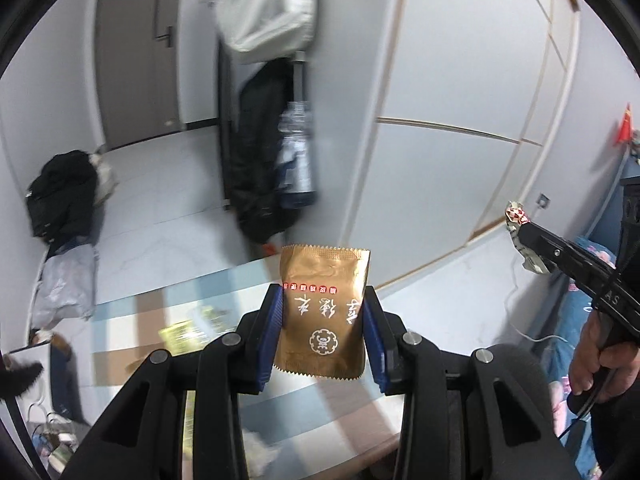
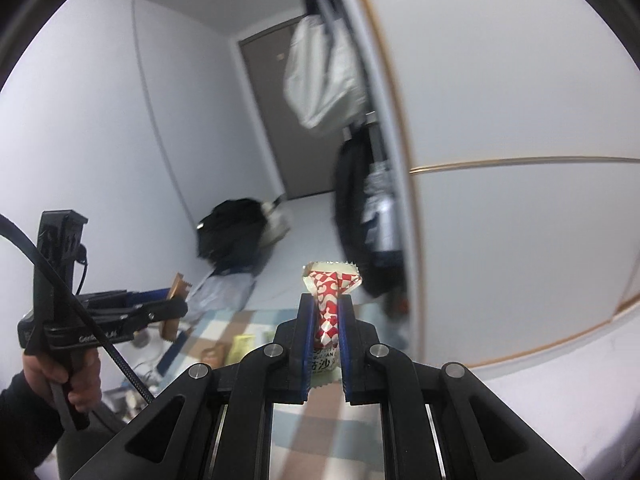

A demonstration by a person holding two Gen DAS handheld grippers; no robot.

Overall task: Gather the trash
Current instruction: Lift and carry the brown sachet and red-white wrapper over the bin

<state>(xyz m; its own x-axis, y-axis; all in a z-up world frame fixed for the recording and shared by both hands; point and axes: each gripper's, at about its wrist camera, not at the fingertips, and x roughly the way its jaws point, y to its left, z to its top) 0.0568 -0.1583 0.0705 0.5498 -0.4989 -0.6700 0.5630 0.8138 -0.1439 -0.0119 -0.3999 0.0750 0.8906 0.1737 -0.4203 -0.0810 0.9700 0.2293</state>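
1. The left gripper (image 1: 323,320) is pinching a gold snack packet (image 1: 323,312) upright between its blue-padded jaws, above the striped surface (image 1: 280,400).
2. The right gripper (image 2: 325,320) is squeezing a red-and-white wrapper (image 2: 329,300) in nearly closed jaws, its top fanning out above them.
3. A yellow packet (image 1: 180,330) is lying on the surface below.
4. Farther off, dark bags (image 1: 64,196) are sitting on the floor by a door (image 1: 132,52).

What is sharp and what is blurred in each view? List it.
Left wrist view: gold packet sharp between the jaws, hanging coats and table smeared. Right wrist view: red-and-white wrapper sharp, white bag and door blurred; walls bow in both.
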